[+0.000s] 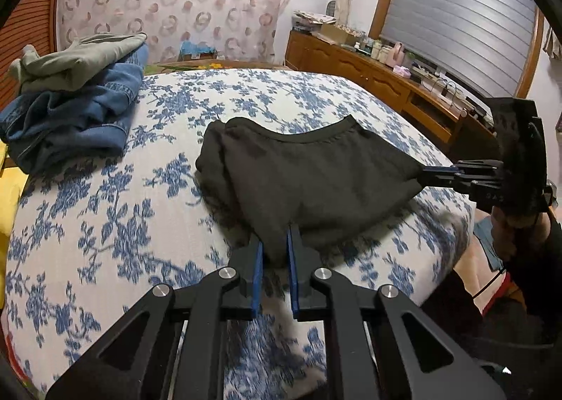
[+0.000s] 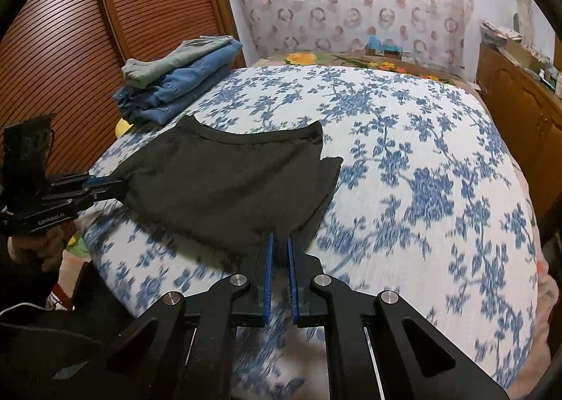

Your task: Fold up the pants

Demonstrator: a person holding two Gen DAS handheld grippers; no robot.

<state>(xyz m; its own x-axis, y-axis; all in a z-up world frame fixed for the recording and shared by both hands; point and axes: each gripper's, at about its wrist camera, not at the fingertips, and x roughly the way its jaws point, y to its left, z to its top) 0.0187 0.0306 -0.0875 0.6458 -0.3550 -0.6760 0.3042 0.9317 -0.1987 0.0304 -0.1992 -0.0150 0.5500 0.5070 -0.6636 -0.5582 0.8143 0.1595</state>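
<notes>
While the black pants point(image 1: 298, 175) hang stretched just above the bed point(image 1: 105, 224), left gripper point(image 1: 275, 242) and right gripper point(image 2: 280, 245) each clench a near corner; carry both corners level toward the waistband, keeping tension even; uneven pull would skew the fold.

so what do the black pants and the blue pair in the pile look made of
Black pants: soft matte knit, probably cotton jersey; they drape limply and show a stitched waistband. Blue pair: looks like denim, with a faded wash and thick stitched seams. Neither fibre can be confirmed by sight.
</notes>
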